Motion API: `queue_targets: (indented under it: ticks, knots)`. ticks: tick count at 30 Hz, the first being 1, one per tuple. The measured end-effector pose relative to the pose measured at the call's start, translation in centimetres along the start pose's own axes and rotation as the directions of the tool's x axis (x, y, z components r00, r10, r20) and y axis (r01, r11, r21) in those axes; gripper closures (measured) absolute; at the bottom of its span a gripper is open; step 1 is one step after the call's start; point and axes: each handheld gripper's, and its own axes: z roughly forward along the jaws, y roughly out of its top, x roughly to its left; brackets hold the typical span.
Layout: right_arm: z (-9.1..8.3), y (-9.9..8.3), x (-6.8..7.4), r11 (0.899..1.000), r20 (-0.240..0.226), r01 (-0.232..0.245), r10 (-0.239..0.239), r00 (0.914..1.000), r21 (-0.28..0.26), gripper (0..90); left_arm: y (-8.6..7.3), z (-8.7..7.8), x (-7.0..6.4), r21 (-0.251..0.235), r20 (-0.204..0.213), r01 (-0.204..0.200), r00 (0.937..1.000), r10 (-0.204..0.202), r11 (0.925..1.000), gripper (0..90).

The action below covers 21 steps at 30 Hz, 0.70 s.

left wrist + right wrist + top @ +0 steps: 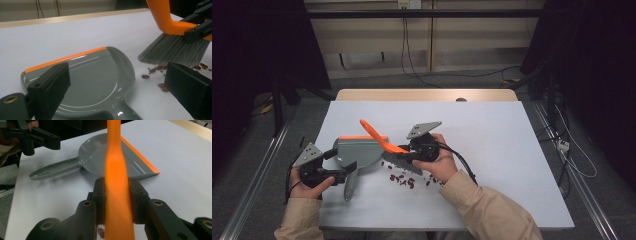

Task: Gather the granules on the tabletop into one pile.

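Flanking scattered beans [402,180]: one brush [389,147], one dustpan [357,155]

Glossy grey plastic dustpan [100,82], smooth orange plastic brush [117,182] with fine grey bristles, matt white tabletop [492,140].

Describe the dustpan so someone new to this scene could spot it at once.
On the white table top, look left of centre, beside the orange-handled brush with grey bristles. The flat grey plastic dustpan lies there, handle toward the person. Its orange strip along the straight front edge sets it apart.
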Motion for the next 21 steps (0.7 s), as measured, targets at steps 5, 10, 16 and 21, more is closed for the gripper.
queue_targets:
  ticks: [5,10,16,21]
  knots:
    - [0.8,-0.5,0.7,0.998,0.000,-0.064,0.064,0.9980,-0.001,71.2,0.1,0.0,-0.1,-0.004,0.001,-0.001,1.0000,0.001,1.0000,6.5]
    - [1.9,0.0,0.9,0.998,0.028,-0.052,0.051,0.9983,0.028,71.2,0.1,0.0,-0.1,-0.002,0.001,-0.006,1.0000,0.006,1.0000,6.5]
    - [2.3,0.1,0.9,0.998,0.048,-0.015,0.012,0.9988,0.061,71.2,0.0,0.0,0.0,0.002,-0.001,-0.001,1.0000,0.001,1.0000,6.5]
    - [1.1,0.2,0.3,0.997,0.079,-0.004,-0.002,0.9968,0.077,71.2,0.0,0.0,0.0,0.008,0.000,-0.008,1.0000,0.008,0.9999,6.5]
